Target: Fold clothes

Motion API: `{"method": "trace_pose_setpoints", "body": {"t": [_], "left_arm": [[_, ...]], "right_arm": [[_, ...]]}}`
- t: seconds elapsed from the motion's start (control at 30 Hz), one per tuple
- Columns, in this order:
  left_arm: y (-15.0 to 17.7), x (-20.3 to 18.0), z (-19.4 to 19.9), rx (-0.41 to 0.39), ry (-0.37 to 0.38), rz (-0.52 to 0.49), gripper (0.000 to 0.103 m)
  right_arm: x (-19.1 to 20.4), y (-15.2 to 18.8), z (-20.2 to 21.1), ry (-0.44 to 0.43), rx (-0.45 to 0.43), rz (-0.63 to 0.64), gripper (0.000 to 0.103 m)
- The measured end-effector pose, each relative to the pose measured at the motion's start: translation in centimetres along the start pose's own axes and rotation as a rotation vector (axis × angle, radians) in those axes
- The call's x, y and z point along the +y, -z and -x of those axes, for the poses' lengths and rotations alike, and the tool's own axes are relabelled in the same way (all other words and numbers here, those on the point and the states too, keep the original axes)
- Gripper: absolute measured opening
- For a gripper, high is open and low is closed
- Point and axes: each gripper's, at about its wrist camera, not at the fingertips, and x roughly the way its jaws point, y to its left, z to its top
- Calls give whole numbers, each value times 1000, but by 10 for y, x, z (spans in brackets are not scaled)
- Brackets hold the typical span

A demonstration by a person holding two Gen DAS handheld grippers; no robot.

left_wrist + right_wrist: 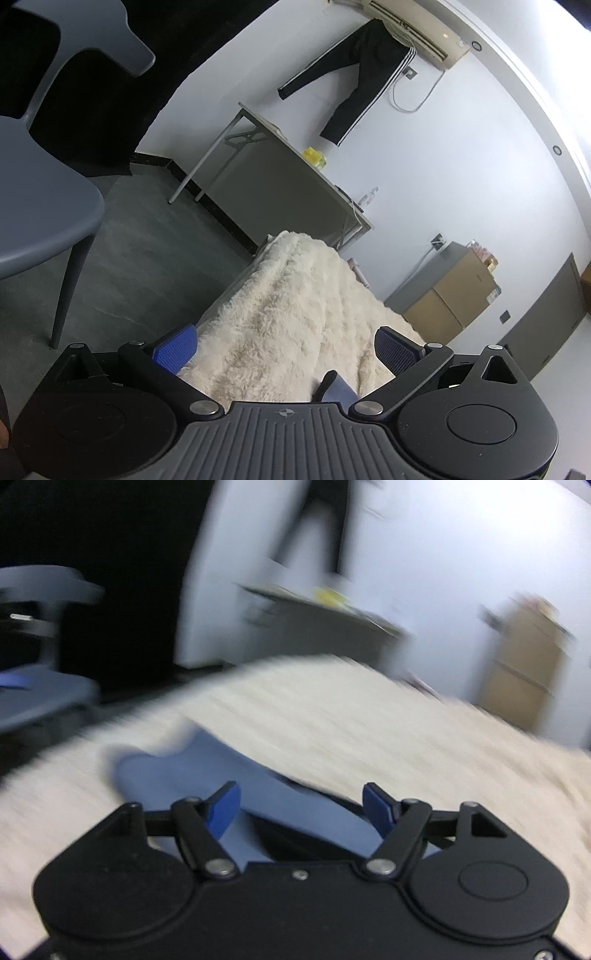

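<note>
Two grippers show, each with its blue pads spread wide and nothing between them. The left gripper (pixel 284 349) hangs above a cream fleece (pixel 291 314) that covers the surface and runs away toward the far wall; its fingers (pixel 176 347) sit over the fleece's near part, the left one close to the fleece's left edge. A scrap of blue cloth (pixel 338 391) peeks out just ahead of this gripper's body, lying on the fleece near its near edge.

From the right wrist the picture is badly blurred. The right gripper (pixel 301 808) hovers over the same blue cloth (pixel 192 768), which lies on the fleece (pixel 332 716) at its near side and stretches from under the fingers toward the left. Whether the pads touch the cloth cannot be told through the blur.

Beyond the fleece's left edge stands a grey chair (pixel 40 206) on a dark floor (pixel 147 258). Against the white wall stands a folding table (pixel 288 173) with a yellow item (pixel 314 157) on top. Black track pants (pixel 354 77) with white stripes hang from an air conditioner (pixel 417 33) above it. A brown cabinet (pixel 454 291) stands farther right along the wall.
</note>
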Motion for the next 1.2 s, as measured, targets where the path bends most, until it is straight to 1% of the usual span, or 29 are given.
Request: {"method": "trace_pose_setpoints", "body": {"t": [0.03, 0.1, 0.13, 0.2, 0.27, 0.33, 0.43, 0.5, 0.53, 0.57, 0.6, 0.63, 0.67, 0.8, 0.93, 0.97, 1.0, 1.03, 1.1, 1.13, 1.17, 1.2], "left_arm": [[0, -1, -1, 3, -1, -4, 101], [1, -2, -2, 4, -2, -9, 101], [1, -2, -2, 5, -4, -11, 101], [2, -2, -3, 10, -6, -12, 101], [2, -2, -5, 14, -7, -12, 101], [3, -3, -4, 16, -8, -17, 101], [3, -4, -4, 17, -11, -25, 101], [3, -4, -5, 23, -15, -30, 101], [3, -4, -5, 25, -17, -32, 101], [3, -5, -4, 25, -18, -34, 101], [4, -5, -4, 24, -18, -36, 101], [4, -5, -3, 20, -18, -36, 101], [4, -5, -2, 16, -17, -36, 101], [4, -4, 0, 10, -18, -27, 101], [3, -4, -2, 16, -16, -29, 101], [3, -4, -2, 17, -15, -32, 101], [3, -5, -2, 20, -15, -35, 101], [3, -5, -3, 24, -15, -39, 101], [5, -6, -3, 28, -17, -47, 101], [5, -7, -2, 29, -18, -51, 101], [5, -7, -2, 29, -19, -52, 101], [5, -7, -3, 29, -21, -52, 101]], "right_arm": [[-17, 13, 9, 39, 30, 18, 63], [-50, 40, 26, 116, 91, 53, 58], [-57, 50, 31, 127, 105, 77, 56], [-63, 69, 45, 160, 140, 197, 52], [-60, 83, 51, 180, 155, 279, 47], [-55, 93, 49, 185, 171, 328, 42], [-49, 99, 34, 174, 225, 412, 37], [-40, 103, 18, 152, 261, 474, 34], [-37, 104, 10, 148, 268, 498, 31], [-34, 106, 2, 144, 274, 522, 28], [-31, 107, -5, 141, 281, 546, 19], [-25, 109, -8, 138, 285, 586, 7], [-18, 109, -8, 134, 278, 627, 2], [-16, 102, 8, 126, 207, 677, 0], [-20, 116, 29, 106, 156, 729, 0], [-18, 125, 31, 76, 178, 758, 0], [-17, 126, 34, 62, 188, 767, 0], [-14, 135, 36, 18, 215, 786, 0], [-15, 132, 41, -7, 217, 742, 2], [-19, 123, 48, -17, 188, 665, 6], [-26, 111, 55, -20, 144, 574, 8], [-32, 103, 58, -12, 123, 511, 11]]}}
